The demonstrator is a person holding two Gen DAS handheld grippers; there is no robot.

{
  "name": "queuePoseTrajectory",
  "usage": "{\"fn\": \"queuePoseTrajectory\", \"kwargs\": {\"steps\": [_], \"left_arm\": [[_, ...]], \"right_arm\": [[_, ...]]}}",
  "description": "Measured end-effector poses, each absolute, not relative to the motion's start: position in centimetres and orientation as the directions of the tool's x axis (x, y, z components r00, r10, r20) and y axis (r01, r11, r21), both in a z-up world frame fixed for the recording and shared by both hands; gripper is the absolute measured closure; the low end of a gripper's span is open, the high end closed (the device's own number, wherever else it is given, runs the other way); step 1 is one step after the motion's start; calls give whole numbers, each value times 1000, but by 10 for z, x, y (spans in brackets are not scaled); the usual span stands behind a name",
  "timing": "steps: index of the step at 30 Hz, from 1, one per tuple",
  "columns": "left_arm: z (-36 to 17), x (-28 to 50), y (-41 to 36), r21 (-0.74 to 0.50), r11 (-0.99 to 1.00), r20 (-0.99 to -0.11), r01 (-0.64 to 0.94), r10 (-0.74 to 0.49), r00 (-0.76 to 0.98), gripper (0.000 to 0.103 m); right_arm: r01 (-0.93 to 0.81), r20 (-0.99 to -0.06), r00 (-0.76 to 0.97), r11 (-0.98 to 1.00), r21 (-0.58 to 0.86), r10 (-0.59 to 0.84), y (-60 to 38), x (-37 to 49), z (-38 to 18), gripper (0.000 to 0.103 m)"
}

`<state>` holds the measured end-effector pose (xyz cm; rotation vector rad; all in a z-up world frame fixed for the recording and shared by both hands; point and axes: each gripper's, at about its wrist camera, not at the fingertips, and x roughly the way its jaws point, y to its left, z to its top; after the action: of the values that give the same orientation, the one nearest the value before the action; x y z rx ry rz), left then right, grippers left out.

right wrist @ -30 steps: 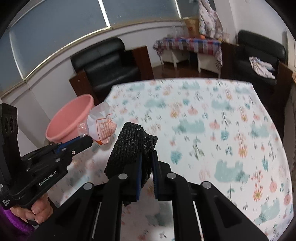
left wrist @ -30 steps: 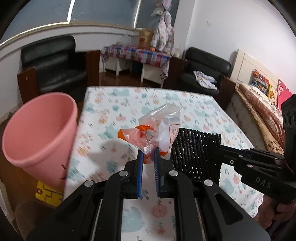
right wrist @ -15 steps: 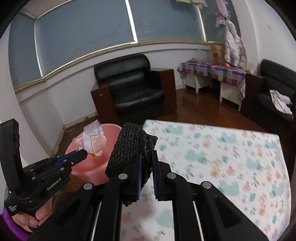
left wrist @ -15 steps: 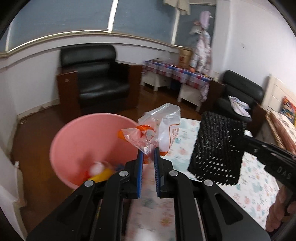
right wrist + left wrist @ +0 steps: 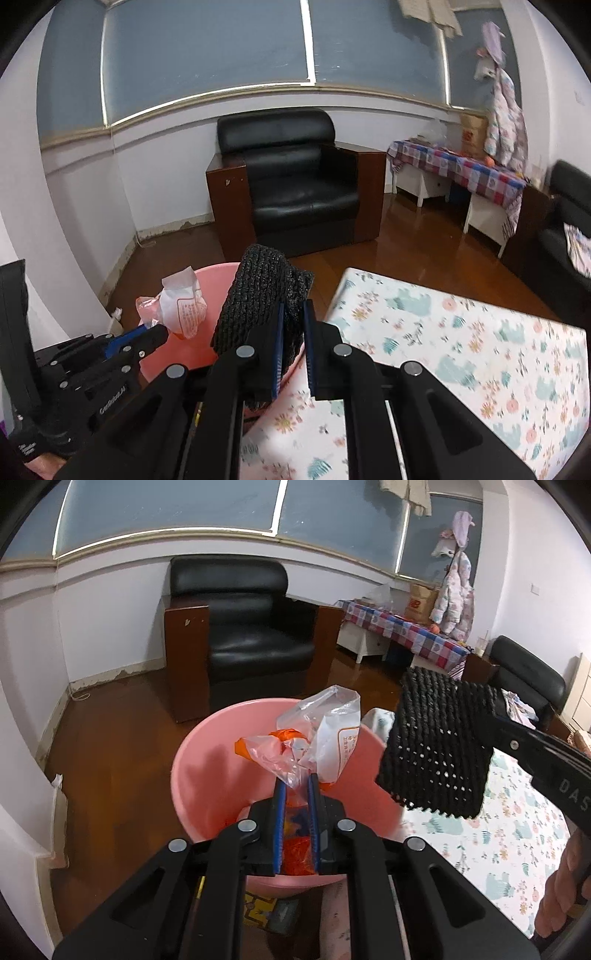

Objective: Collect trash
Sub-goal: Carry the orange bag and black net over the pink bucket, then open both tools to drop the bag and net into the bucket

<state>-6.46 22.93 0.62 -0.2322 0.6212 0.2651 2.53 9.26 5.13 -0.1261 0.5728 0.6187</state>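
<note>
Two pieces of trash hang over the same spot. From the left wrist view, the left tongs (image 5: 295, 781) are clamped tight on a crumpled clear plastic bag (image 5: 314, 738) with orange print, held in the air above the open mouth of the pink bin (image 5: 207, 775), well inside its rim. The bin stands on the wooden floor (image 5: 118, 746) just off the corner of the flower-patterned counter (image 5: 498, 830); bare floor lies open to the left and behind, up to the black armchair (image 5: 243, 635). At the right, the right tongs grip a black mesh pad (image 5: 439, 746) that overlaps the bin's right rim and the counter's edge. From the right wrist view, the right tongs (image 5: 293, 308) are closed on the folded mesh pad (image 5: 258, 295), which hangs above the gap between the bin's rim (image 5: 218, 269) and the counter's near-left corner (image 5: 347, 280). The left tongs (image 5: 162, 328) show at the lower left, with the bag (image 5: 181, 306) above the bin.
</note>
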Motion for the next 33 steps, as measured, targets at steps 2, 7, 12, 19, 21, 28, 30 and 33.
{"fn": "queuePoseTrajectory", "kwargs": {"steps": [2,7,12,19,21,28,30,33], "left_arm": [[3,-64,233,-134,939,-604,-316,176,777,92],[-2,-55,239,-138,935,-616,-328,178,768,92],[-9,-51,244,-148,930,-626,-336,175,760,92],[-13,-49,248,-140,930,-627,-339,182,758,92],[-14,-48,248,-136,929,-628,-344,187,755,91],[-13,-49,250,-153,925,-614,-347,186,767,63],[-11,-48,250,-153,926,-612,-346,186,769,63],[-11,-50,249,-146,925,-608,-350,196,769,63]], "right_arm": [[-584,-549,663,810,45,508,105,28,47,93],[-590,-577,647,806,35,499,125,38,34,93],[-591,-595,640,806,24,487,133,43,23,93],[-591,-612,628,806,25,480,135,53,11,93],[-594,-615,625,804,23,480,137,54,8,93],[-605,-621,614,795,26,487,140,55,4,88],[-608,-624,607,793,35,492,139,56,3,84],[-608,-619,602,792,55,505,135,56,3,72]]}}
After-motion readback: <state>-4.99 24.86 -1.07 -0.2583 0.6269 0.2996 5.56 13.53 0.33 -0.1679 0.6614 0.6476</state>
